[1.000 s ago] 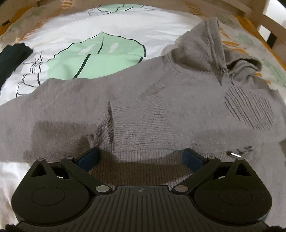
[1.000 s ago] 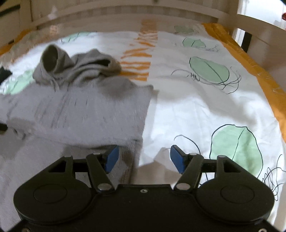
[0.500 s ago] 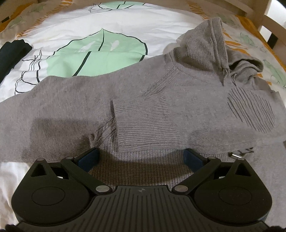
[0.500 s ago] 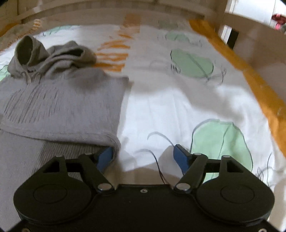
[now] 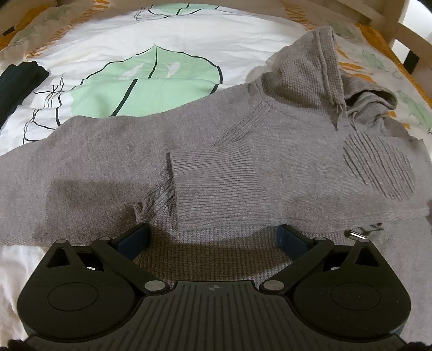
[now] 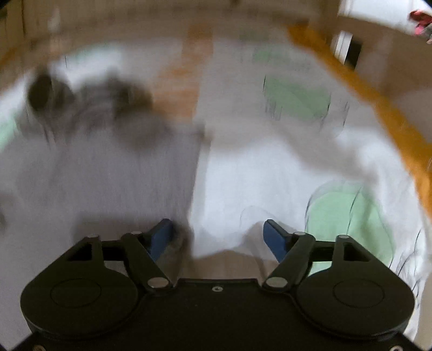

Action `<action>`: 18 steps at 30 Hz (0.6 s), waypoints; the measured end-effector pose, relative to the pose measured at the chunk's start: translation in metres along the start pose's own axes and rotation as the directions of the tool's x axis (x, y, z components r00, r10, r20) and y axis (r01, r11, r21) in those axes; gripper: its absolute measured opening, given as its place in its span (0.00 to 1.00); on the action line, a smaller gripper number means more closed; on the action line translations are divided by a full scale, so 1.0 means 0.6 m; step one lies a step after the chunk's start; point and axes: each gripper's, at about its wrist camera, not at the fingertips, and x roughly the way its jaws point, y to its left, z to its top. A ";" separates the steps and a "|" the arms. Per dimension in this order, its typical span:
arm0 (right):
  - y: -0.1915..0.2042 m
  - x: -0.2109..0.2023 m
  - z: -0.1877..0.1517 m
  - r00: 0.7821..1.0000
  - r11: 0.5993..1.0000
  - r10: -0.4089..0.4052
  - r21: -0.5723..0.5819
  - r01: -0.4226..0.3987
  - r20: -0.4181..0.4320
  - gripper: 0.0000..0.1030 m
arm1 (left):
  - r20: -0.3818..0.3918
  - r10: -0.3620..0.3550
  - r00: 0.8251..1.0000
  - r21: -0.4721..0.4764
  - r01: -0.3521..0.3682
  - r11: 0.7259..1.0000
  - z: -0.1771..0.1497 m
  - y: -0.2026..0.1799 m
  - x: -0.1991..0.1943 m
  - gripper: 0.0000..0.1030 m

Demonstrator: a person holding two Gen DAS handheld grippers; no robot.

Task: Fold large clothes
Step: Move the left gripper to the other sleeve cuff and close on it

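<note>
A grey knit hoodie (image 5: 270,151) lies spread on the bed, hood (image 5: 318,70) at the far right, one sleeve stretched left, the other sleeve's ribbed cuff (image 5: 216,189) folded across the chest. My left gripper (image 5: 213,240) is open, just above the hoodie's lower body, holding nothing. In the blurred right wrist view the hoodie (image 6: 113,167) fills the left half, its right edge running down to my open right gripper (image 6: 218,237). The left fingertip (image 6: 160,237) sits at the grey fabric's edge; the jaws hold nothing.
The bed has a white sheet with green leaf prints (image 5: 145,81) and an orange border (image 6: 372,100). A dark garment (image 5: 19,81) lies at the far left. A wooden bed frame (image 5: 378,16) runs along the far side. A small metal cord tip (image 5: 355,235) rests on the hoodie.
The left gripper has stayed nearly still over the hoodie. The right gripper is moving fast; its view has blurred and shifted slightly along the hoodie's right edge.
</note>
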 end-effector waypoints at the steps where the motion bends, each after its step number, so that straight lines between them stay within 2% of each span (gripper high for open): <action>1: -0.002 -0.002 -0.004 1.000 1.000 0.004 0.018 -0.004 0.005 0.78 | 0.000 -0.005 1.000 0.001 0.005 1.000 0.000 0.001 -0.001 0.99; 3: -0.004 -0.010 0.006 1.000 1.000 0.000 0.023 0.000 -0.014 0.78 | 0.006 -0.022 1.000 0.001 0.022 1.000 0.001 0.005 -0.006 0.99; 4: -0.003 -0.023 0.010 1.000 1.000 -0.006 0.030 0.006 0.005 0.78 | 0.013 -0.039 0.999 -0.001 0.039 0.999 0.003 0.009 -0.011 0.99; 7: 0.002 -0.063 0.020 0.993 0.998 0.036 0.046 -0.041 0.113 0.80 | 0.083 -0.119 0.989 -0.043 0.123 0.991 0.012 0.036 -0.041 0.99; 9: 0.009 -0.084 0.025 0.979 0.992 0.098 0.059 -0.110 0.180 0.85 | 0.142 -0.129 0.982 -0.095 0.143 0.985 0.017 0.065 -0.064 0.99; 11: 0.020 -0.097 0.028 0.956 0.977 0.180 0.075 -0.202 0.231 0.91 | 0.200 -0.113 0.973 -0.146 0.144 0.979 0.018 0.097 -0.088 0.99; 13: 0.033 -0.102 0.027 0.927 0.949 0.272 0.090 -0.303 0.257 0.92 | 0.240 -0.079 0.967 -0.195 0.128 0.972 0.016 0.135 -0.108 0.99; 18: 0.082 -0.091 0.010 0.856 0.859 0.464 0.119 -0.498 0.229 0.99 | 0.276 0.046 0.960 -0.332 0.051 0.942 -0.014 0.233 -0.134 0.99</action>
